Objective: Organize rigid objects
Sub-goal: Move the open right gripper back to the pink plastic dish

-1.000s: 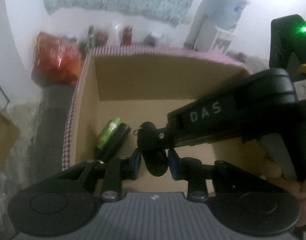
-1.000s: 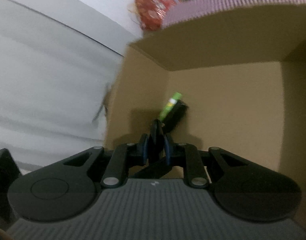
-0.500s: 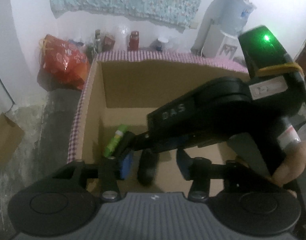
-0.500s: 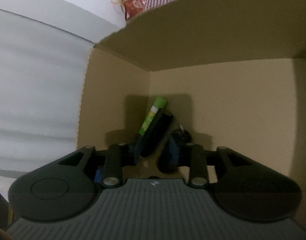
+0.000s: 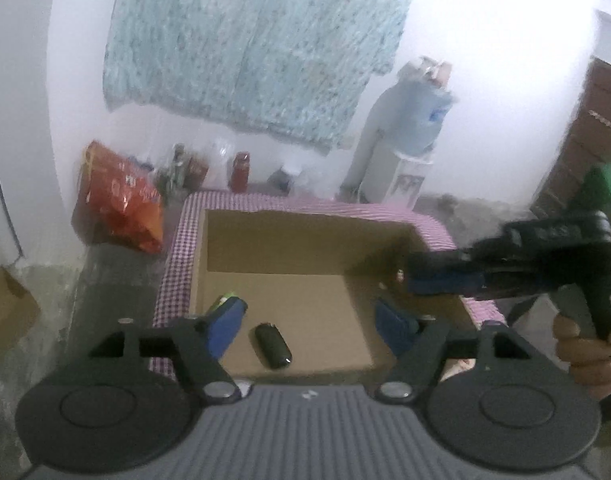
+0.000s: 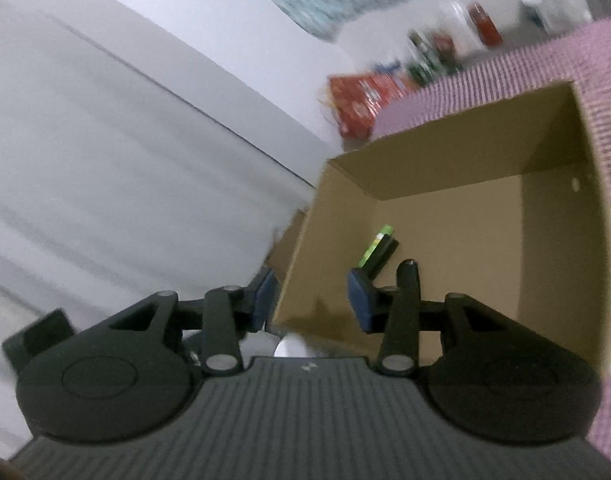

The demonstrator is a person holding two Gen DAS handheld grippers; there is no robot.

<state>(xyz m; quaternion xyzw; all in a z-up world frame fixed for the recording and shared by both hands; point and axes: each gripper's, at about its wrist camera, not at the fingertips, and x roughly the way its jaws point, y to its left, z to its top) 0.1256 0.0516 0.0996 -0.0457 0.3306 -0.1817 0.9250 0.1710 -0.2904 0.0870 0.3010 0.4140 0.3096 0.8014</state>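
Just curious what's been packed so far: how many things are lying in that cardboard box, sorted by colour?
Black, lying alone: 1
Black, next to the green one: 1
Green: 1
Total in the cardboard box: 3

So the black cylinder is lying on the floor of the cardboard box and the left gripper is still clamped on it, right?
Not quite. The black cylinder does lie on the floor of the cardboard box, but the left gripper is not clamped on it: its jaws are opening and stand well apart, with the cylinder lying loose below them. The left wrist view shows this.
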